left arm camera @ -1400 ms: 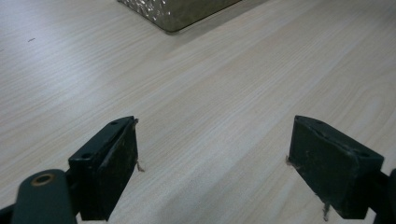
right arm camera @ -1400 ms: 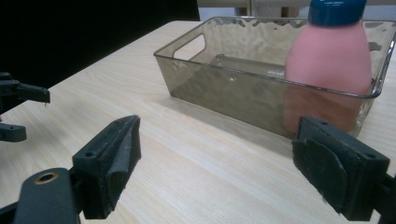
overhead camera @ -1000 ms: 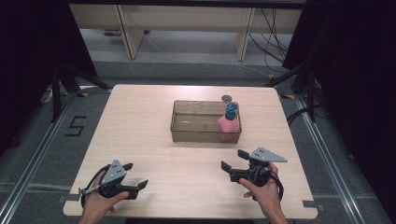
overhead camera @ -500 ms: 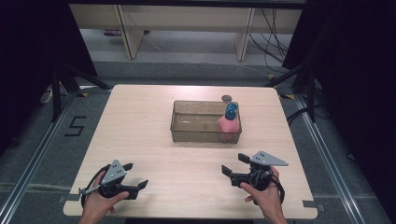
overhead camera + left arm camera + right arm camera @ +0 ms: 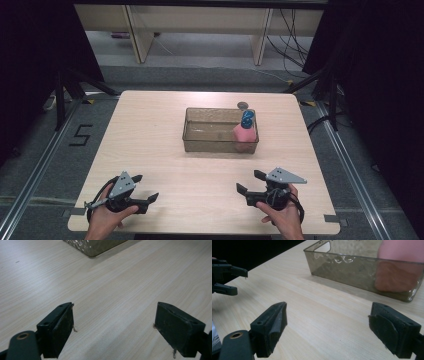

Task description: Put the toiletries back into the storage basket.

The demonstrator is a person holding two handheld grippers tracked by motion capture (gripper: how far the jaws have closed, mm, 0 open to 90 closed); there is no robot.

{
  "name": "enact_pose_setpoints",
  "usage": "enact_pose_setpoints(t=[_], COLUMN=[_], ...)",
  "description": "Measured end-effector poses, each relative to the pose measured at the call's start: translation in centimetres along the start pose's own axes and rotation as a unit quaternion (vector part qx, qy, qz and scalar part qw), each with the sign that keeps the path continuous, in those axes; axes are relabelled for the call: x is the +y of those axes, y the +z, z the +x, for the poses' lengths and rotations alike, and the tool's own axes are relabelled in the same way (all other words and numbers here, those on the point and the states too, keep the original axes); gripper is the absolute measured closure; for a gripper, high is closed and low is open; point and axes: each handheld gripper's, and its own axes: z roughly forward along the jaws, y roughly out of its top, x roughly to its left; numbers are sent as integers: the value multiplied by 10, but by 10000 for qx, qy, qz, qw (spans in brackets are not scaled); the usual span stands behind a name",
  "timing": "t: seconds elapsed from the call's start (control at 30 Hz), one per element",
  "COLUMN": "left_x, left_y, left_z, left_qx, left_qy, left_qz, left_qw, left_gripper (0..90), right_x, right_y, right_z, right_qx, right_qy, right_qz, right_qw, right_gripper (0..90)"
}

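Beyond right hand-held gripper (image 5: 248,182), pink bottle (image 5: 243,134).

Both hands hold their grippers low near the table's near edge: left gripper (image 5: 145,189) and right gripper (image 5: 248,181), jaws spread wide, empty.

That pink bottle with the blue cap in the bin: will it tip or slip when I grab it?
The pink bottle stands tall at the right end of the clear bin, so a push near its blue cap would probably tip it. Its body looks smooth, so possibly slippery. The bin wall beside it may crowd the right gripper fingers.
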Motion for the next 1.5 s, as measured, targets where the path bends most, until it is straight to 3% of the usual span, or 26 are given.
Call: enact_pose_setpoints(t=[0.2, 0.27, 0.3, 0.37, 0.4, 0.47, 0.5, 0.57, 0.67, 0.83, 0.9, 0.93, 1.1, 1.13, 1.17, 1.23, 1.27, 1.3, 1.4, 1.5], left_x=[0, 0, 0, 0, 0, 0, 0, 0, 0, 0, 0, 0, 0, 0, 0, 0, 0, 0, 0, -1], left_y=[0, 0, 0, 0, 0, 0, 0, 0, 0, 0, 0, 0, 0, 0, 0, 0, 0, 0, 0, 0], left_z=[0, 0, 0, 0, 0, 0, 0, 0, 0, 0, 0, 0, 0, 0, -1, -1, -1, -1, -1, -1], left_qx=[-5, -6, -5, -5, -5, -6, -6, -8, -6, -6, -8, -8, -17, -17, -21, -24, -24, -28, -20, -26], left_qy=[-6, -4, -6, -8, -9, -10, -9, -9, -14, -13, -16, -16, -22, -24, -35, -37, -41, -39, -21, -16], left_qz=[2, 4, 2, 2, 1, 5, 6, 9, 4, 2, 4, 5, -12, -12, -29, -18, -16, -14, 24, 27], left_qw=[10000, 10000, 10000, 10000, 10000, 10000, 10000, 10000, 10000, 10000, 10000, 10000, 10000, 10000, 10000, 10000, 10000, 10000, 10000, 10000], left_gripper=[154, 154, 154, 153, 154, 154, 154, 154, 153, 153, 153, 154, 154, 154, 154, 153, 153, 154, 154, 154], right_x=[-4, -5, -5, -7, -8, -9, -10, -12, -13, -17, -17, -18, -22, -22, -23, -23, -24, -24, -25, -26], right_y=[-3, -5, -5, -5, -5, -5, -5, -5, -7, -8, -10, -9, -10, -10, -11, -12, -14, -13, -17, -19], right_z=[1, 4, 1, 3, 2, 5, 1, 4, 2, 6, 4, 5, 5, 8, 7, 8, 11, 8, 10, 8], right_qx=[-91, -42, -96, -57, -59, 12, -54, -32, -60, -38, -113, -61, -123, -82, -59, -15, -29, -84, -60, -87], right_qy=[-140, -14, -185, -82, -158, 80, -172, -2, -124, 27, -187, -72, -238, -31, -177, -165, 43, -180, -49, -180], right_qz=[82, 180, 126, 132, 139, 265, 266, 275, 401, 457, 448, 461, 444, 528, 543, 520, 574, 528, 582, 547], right_qw=[9998, 9998, 9997, 9999, 9998, 9996, 9995, 9996, 9991, 9989, 9988, 9989, 9987, 9986, 9984, 9985, 9983, 9984, 9983, 9983], right_gripper=[159, 158, 158, 157, 157, 156, 157, 156, 156, 157, 157, 157, 157, 157, 157, 157, 157, 157, 157, 157])
